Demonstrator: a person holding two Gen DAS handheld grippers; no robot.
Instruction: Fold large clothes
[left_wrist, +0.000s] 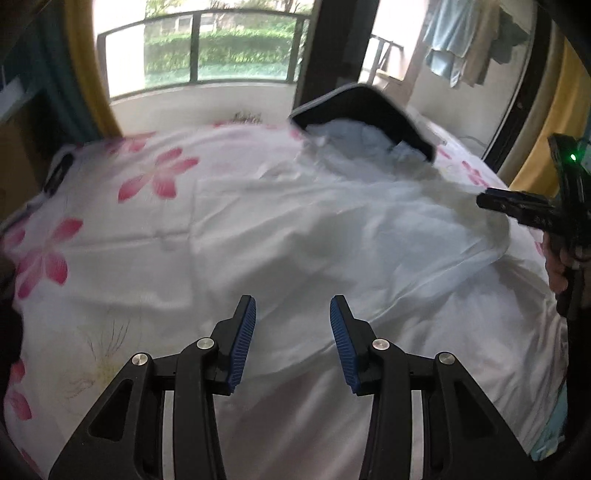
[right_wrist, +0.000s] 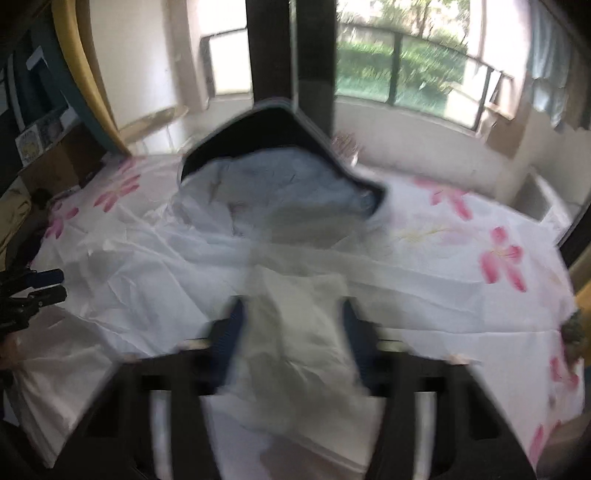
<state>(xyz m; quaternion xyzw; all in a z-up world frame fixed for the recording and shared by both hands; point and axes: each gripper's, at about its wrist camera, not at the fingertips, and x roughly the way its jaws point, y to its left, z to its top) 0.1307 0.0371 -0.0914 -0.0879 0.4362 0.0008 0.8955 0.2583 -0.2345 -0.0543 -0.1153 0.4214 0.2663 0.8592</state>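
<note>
left wrist: left gripper (left_wrist: 292, 314) wide apart, nothing in it, over one white garment (left_wrist: 332, 229) spread on the floral bed (left_wrist: 55, 258), one dark basket (left_wrist: 369, 110) at 1 o'clock | right wrist: blurry, right gripper (right_wrist: 291, 314) has white cloth between its fingers, can't tell if clamped | thin, floppy, probably slippery, so grab hems/corners

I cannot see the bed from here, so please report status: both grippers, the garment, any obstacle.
Left gripper open, empty, above thin white garment. Right gripper blurred, white cloth between its fingers. Dark fabric storage bag stands at garment's far end.
</note>
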